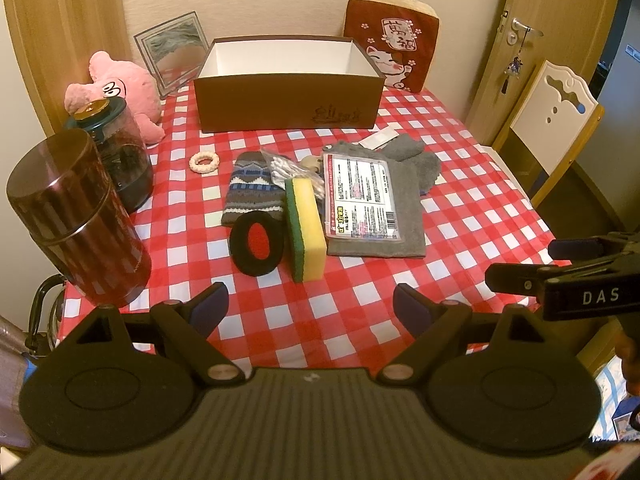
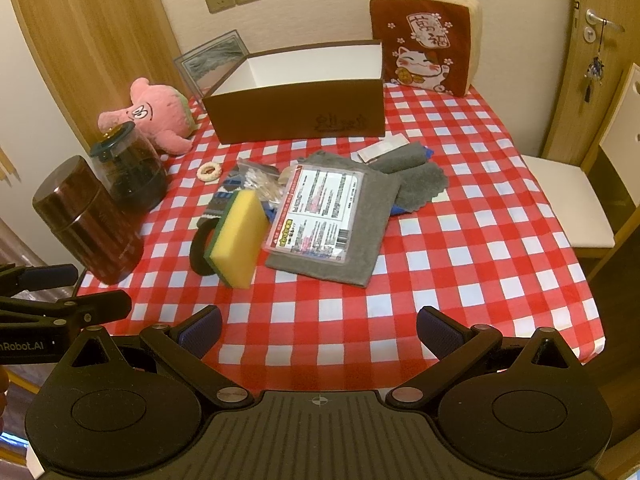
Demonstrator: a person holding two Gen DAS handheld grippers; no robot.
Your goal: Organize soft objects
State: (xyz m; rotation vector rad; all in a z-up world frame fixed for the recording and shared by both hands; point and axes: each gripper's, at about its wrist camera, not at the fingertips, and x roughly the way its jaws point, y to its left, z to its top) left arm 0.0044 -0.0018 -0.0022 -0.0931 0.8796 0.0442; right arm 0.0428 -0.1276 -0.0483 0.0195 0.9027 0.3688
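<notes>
I hold both tools back at the near edge of the table, above the cloth and apart from everything. My left gripper is spread wide and holds nothing. My right gripper is also spread wide and holds nothing. I think this is the start: nothing soft is in the box yet, as far as I can see its white inside.

The box stands open at the far side, with its long side across the table, so I judge it is placed there to receive the soft things. These lie in a heap in the middle, in front of the box: a sponge, a knit hat, a black ring, a grey cloth with a flat packet lying on top, and grey socks behind. A pink plush sits at the far left, beside a dark jar.

The sponge is the nearest. It stands on its long edge, green side to the left, leaning on the heap. Its long axis runs from near to far, almost in line with my fingers, so I judge a grip across its thin width would fit.
</notes>
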